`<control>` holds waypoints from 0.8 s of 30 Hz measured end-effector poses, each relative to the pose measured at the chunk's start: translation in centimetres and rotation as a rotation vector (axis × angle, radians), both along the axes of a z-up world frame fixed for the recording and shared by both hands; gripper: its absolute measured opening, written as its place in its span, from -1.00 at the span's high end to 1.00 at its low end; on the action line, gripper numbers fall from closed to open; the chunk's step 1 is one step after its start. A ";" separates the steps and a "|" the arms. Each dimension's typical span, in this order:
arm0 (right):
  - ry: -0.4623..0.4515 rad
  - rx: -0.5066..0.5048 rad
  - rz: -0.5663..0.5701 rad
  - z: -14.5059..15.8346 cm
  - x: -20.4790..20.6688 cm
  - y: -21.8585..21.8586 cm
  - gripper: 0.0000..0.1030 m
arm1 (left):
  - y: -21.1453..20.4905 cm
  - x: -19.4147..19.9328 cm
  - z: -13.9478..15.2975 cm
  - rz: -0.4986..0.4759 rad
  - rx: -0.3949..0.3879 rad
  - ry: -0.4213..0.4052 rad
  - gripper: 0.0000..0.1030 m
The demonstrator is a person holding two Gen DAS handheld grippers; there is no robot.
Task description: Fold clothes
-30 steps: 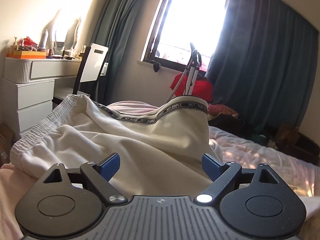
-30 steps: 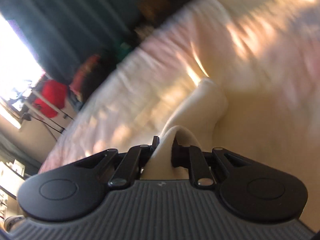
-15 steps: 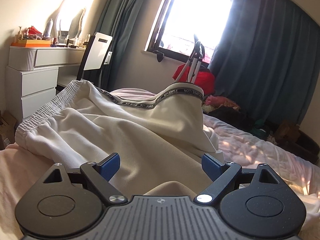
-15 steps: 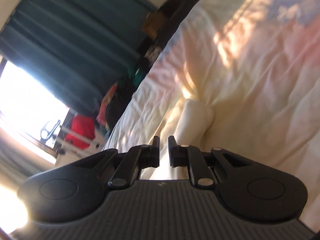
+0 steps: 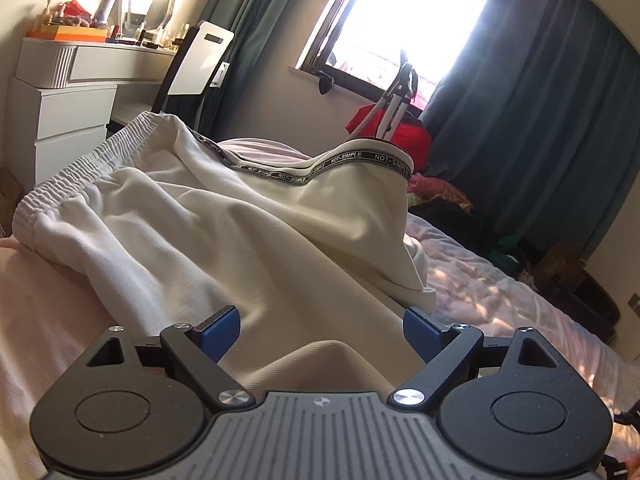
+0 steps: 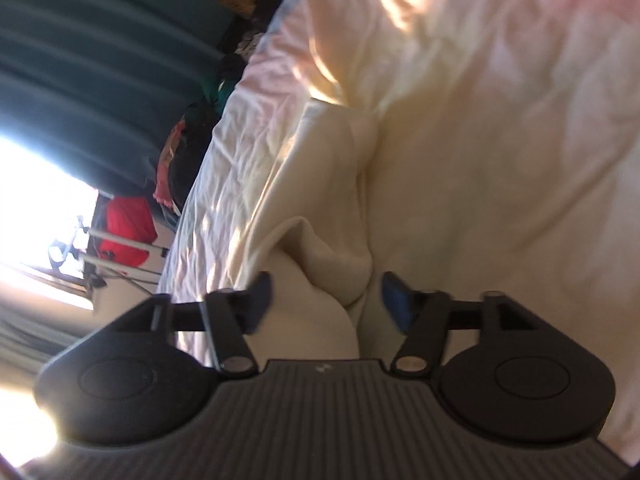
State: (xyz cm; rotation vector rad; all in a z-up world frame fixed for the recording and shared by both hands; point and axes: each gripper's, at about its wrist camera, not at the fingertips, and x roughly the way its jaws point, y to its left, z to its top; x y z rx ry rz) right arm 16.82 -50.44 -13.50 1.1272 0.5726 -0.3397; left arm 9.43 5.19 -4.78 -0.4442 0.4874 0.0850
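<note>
Lying on the bed [image 5: 500, 292], the cream pants [image 5: 248, 240] stretch toward 12 o'clock, waistband far, with bare sheet at 3 o'clock. The left hand-held gripper [image 5: 320, 326] is wide open and holds nothing; the right hand-held gripper [image 6: 326, 300] is opening, with loose cloth between its jaws.

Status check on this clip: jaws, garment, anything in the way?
Left gripper open over cream trousers. Right gripper opening, cloth fold between jaws, unpinched. Nothing in the way.

Right gripper lets go of the fabric
The right gripper [image 6: 326, 300], pinched shut a second ago, is opening; the cream trousers [image 6: 320, 264] lie loose between its pads (slightly blurred).
</note>
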 end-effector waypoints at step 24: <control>-0.135 -0.385 0.321 3.5 4.8 4.8 -0.31 | 0.3 0.6 -0.9 0.001 -0.054 0.051 -0.75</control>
